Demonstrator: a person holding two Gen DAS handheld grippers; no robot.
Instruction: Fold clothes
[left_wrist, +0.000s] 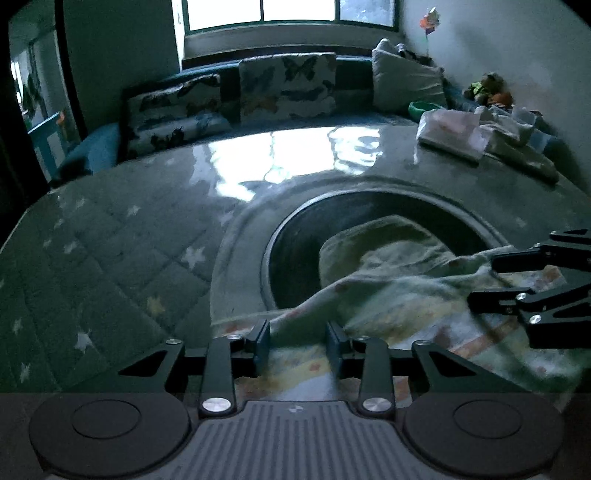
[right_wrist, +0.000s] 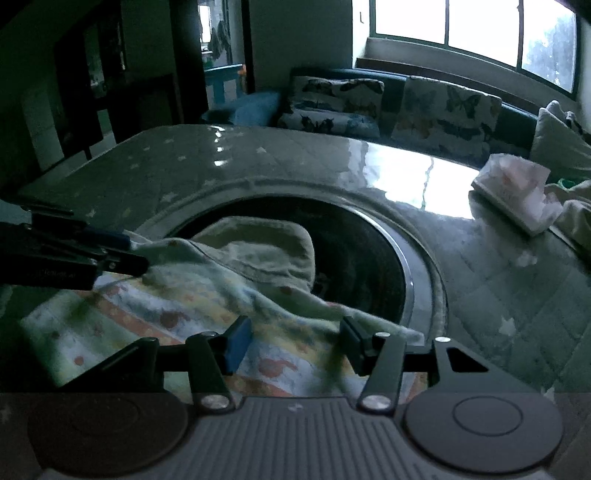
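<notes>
Both my fingers, left (left_wrist: 297, 345) and right (right_wrist: 293, 345), apart, garment (right_wrist: 207, 295) bunched between and ahead, unfolded; folded pile (right_wrist: 513, 188) far right, folding barely begun

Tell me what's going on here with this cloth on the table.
A person is working two handheld grippers on a pale printed garment spread on a table with a star-patterned cover. The left gripper and right gripper each have cloth lying between their jaws, though a firm pinch isn't clear. Part of the garment drapes over the table's dark round inset. Some folded cloths sit at the far edge.
</notes>
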